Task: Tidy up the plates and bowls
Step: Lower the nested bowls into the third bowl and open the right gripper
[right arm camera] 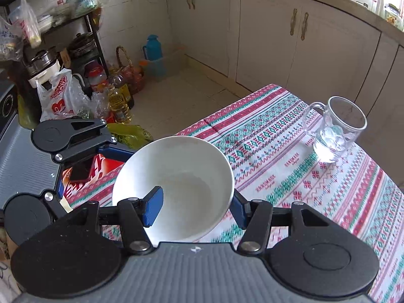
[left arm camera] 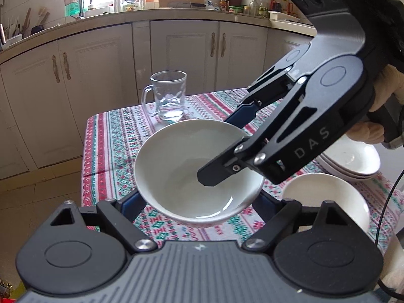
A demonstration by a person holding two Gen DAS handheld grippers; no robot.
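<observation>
A plain white ceramic bowl (left arm camera: 199, 176) hangs clear of the red-and-green patterned tablecloth (left arm camera: 113, 136), carried by both tools at once. The left gripper (left arm camera: 199, 203) cradles it from outside, one blue pad against each flank of the wall. The right gripper (right arm camera: 197, 208) is clamped across the rim, its left blue finger (right arm camera: 152, 208) inside the bowl and the other finger outside the wall.

The sensible destination is the second white bowl (left arm camera: 328, 199), which sits on the cloth beside a stack of white plates (left arm camera: 353, 166). To nest the carried bowl well, both hands should travel together so neither grip twists the rim. The bowl tilts a little in the right wrist view, so it likely needs levelling before it is lowered. It should be centred over the lower bowl, and the inner finger withdrawn only once the ceramic has settled. The clear glass mug (left arm camera: 168, 96) stands well apart and poses little risk.
</observation>
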